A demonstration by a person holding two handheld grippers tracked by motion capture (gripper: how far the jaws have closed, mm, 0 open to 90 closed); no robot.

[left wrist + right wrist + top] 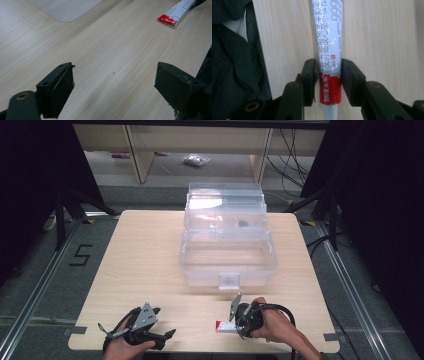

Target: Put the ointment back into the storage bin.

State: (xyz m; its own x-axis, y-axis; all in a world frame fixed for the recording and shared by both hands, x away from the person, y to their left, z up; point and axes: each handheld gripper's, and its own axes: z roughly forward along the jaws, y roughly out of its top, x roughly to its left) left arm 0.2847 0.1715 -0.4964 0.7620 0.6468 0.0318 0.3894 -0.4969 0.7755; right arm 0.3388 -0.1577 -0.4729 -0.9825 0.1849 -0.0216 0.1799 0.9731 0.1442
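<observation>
Ointment tube (329, 50), white with a red band near its lower end, lies flat on the light wooden desk (145, 255) near the front edge, on the person's right side. In the right gripper view the right tool (329, 75) pinches it: both black pads press against the tube's sides where the white print meets the red band, with the tube running straight up between them. Large grey digits "999" stand at the upper end of the tube, a column of Chinese characters runs along its white body, and white Chinese characters with "999" sit on the red band; the smaller print is too fine to read. In the high view the right hand (272, 325) holds that tool low over the desk, with the tube's red end pointing toward the left. The left tool (113, 87) rests near the front left of the desk with its jaws spread wide and only bare wood between them. A clear plastic storage box (227, 255) with its lid raised stands in the middle of the desk, well apart from the tube. On the floor left of the desk a black mark reads "5" (80, 255).
</observation>
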